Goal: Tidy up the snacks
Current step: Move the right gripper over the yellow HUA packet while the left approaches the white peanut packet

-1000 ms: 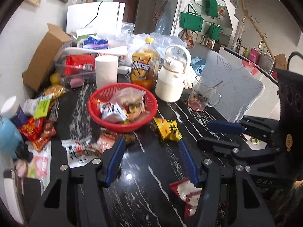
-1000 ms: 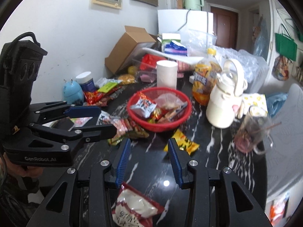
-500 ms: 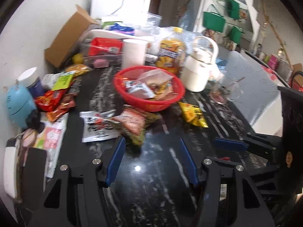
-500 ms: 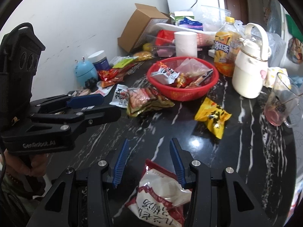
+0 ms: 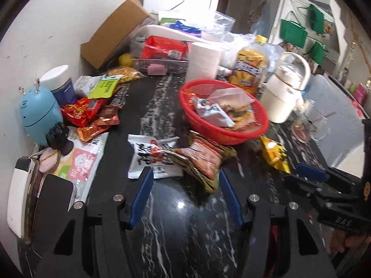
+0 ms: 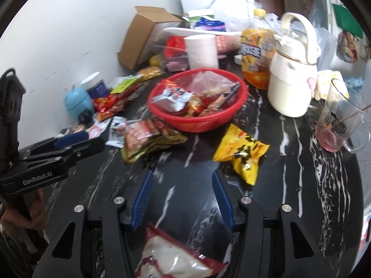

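Both tools lower over the snack-strewn bench than 1 second ago, nearer the packets.

Left tool (image 5: pixel 185 180) spread and empty, unchanged in width, tips now at the edge of a crinkled red-brown packet (image 5: pixel 204 159) and a white packet (image 5: pixel 148 159), earlier farther off. Right tool (image 6: pixel 183 180) spread, just been widening, nothing between the pads; glossy white-red packet (image 6: pixel 176 257) lying beneath it at 6 o'clock. Red mesh plastic basket (image 6: pixel 199 120) holding several snacks at 12 o'clock. Only in right view: glass mug (image 6: pixel 336 120) sharp at 3 o'clock. Only in left view: white power bank (image 5: pixel 19 199) at 8 o'clock. Yellow foil packet (image 6: pixel 243 153) on polished black marbled stone.
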### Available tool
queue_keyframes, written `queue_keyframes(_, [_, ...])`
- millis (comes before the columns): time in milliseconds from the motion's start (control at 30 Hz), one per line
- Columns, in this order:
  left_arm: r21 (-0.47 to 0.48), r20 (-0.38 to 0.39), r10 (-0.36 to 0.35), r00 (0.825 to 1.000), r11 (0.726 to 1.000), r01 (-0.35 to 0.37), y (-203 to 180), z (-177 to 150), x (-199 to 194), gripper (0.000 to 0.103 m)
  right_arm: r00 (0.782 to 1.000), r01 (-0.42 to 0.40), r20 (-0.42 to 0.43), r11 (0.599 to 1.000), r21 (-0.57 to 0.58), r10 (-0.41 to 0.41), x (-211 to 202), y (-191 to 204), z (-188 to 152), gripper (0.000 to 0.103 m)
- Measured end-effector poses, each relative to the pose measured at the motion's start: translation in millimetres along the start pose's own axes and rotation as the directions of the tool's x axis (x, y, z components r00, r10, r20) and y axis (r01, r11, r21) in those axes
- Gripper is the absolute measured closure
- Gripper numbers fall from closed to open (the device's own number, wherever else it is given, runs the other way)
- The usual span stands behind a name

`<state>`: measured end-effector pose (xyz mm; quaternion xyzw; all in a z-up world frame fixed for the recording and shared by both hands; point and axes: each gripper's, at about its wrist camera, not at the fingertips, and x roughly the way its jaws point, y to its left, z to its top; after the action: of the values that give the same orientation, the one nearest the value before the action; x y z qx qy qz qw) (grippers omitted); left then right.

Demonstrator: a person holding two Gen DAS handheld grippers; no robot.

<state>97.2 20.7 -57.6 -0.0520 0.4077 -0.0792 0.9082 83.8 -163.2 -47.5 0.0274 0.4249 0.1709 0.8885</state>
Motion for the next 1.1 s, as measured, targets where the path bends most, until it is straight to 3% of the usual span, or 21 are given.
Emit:
queue_keyframes(100, [-0.038, 0.005, 0.063, 0.998, 0.997, -0.063, 8, 6, 9, 0.045, 1.0, 0.018, 0.012, 1.0, 0.021, -0.018, 5, -8, 6, 0.045])
queue_keyframes(267, [-0.053, -0.008, 0.1, 0.995, 0.994, -0.101, 18, 14, 26, 0.045, 0.997, 0.069, 0.02, 0.997, 0.047, -0.07, 16, -14, 16, 0.041])
queue_keyframes(533, [-0.092, -0.07, 0.087, 0.994, 0.991, -0.093, 35, 21, 61, 0.045, 0.993, 0.114, 0.003, 0.992, 0.055, -0.114, 40, -18, 27, 0.041])
queue_keyframes(800, [-0.022, -0.068, 0.154, 0.986, 0.988, -0.156, 35, 30, 75, 0.045, 0.988, 0.151, 0.007, 0.986, 0.071, -0.152, 50, -26, 31, 0.041])
queue_keyframes(967, [-0.028, 0.009, 0.141, 0.99, 0.99, -0.14, 32, 36, 58, 0.045, 0.977, 0.206, 0.038, 0.974, 0.096, -0.21, 44, -35, 33, 0.041])
queue_keyframes(1100, [-0.003, -0.011, 0.16, 0.987, 0.987, -0.16, 27, 41, 62, 0.045, 0.976, 0.213, 0.019, 0.969, 0.126, -0.217, 46, -45, 35, 0.04])
